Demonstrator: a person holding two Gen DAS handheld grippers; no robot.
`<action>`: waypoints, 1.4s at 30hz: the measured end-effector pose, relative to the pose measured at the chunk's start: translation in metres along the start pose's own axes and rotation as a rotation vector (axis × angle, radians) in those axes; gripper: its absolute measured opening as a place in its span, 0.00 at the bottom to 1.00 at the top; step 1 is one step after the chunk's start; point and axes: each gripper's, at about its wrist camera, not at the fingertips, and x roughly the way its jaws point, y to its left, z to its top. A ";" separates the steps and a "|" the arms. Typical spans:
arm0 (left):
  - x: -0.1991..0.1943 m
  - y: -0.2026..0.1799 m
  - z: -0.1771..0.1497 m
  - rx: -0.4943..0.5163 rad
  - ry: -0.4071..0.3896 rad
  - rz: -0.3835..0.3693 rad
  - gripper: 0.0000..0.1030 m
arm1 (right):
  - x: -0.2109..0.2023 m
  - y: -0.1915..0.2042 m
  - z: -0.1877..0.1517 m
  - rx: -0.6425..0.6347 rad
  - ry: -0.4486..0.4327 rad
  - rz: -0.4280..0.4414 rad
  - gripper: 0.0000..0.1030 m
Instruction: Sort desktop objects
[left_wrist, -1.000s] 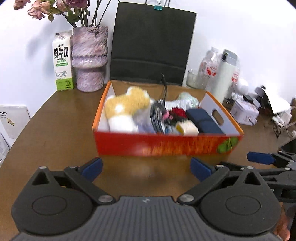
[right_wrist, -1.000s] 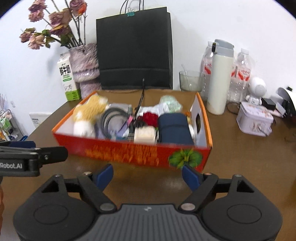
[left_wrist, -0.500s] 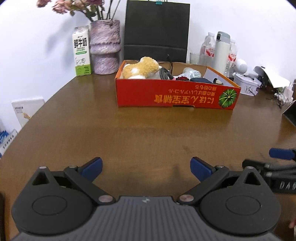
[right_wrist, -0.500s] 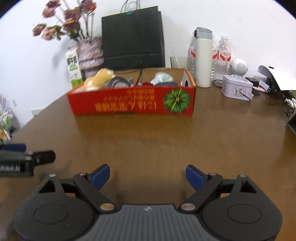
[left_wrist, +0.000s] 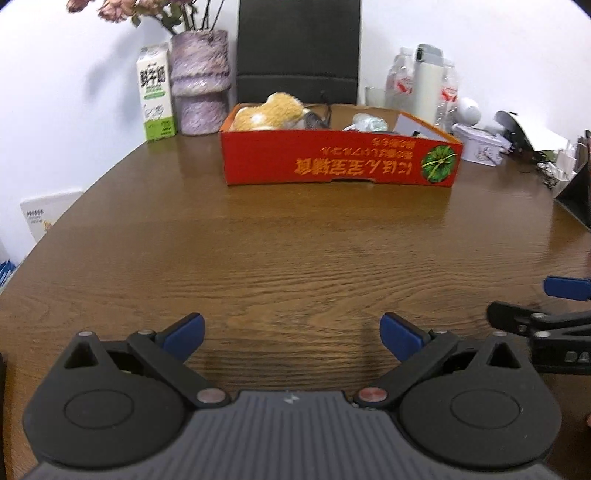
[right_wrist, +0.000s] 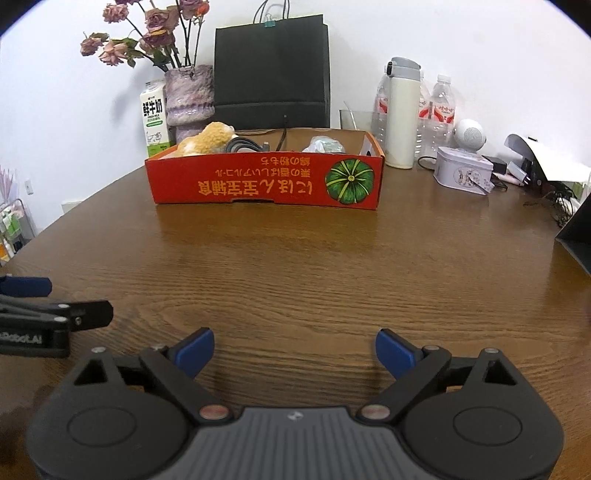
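Note:
A red cardboard box stands at the far middle of the brown table. It holds a yellow plush toy, coiled black cables and a pale wrapped item; the rest of its contents are hidden behind the front wall. My left gripper is open and empty, low over the near table. My right gripper is open and empty beside it, also well short of the box.
Behind the box stand a milk carton, a purple vase of flowers, a black paper bag, a white flask and water bottles. A small tin, cables and a dark object lie at the right.
Both grippers have pulled back from the box towards the near table edge and dropped lower. The box now looks smaller and farther away. Both stay open and empty.

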 end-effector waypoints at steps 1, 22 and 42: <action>0.002 0.001 0.000 -0.006 0.004 0.003 1.00 | 0.000 -0.002 -0.001 0.008 -0.002 0.004 0.92; 0.026 -0.004 0.007 0.005 0.008 0.023 1.00 | 0.030 0.019 0.010 -0.020 0.038 -0.025 1.00; 0.032 0.002 0.009 0.015 -0.004 -0.015 1.00 | 0.045 0.013 0.021 0.001 0.040 -0.051 1.00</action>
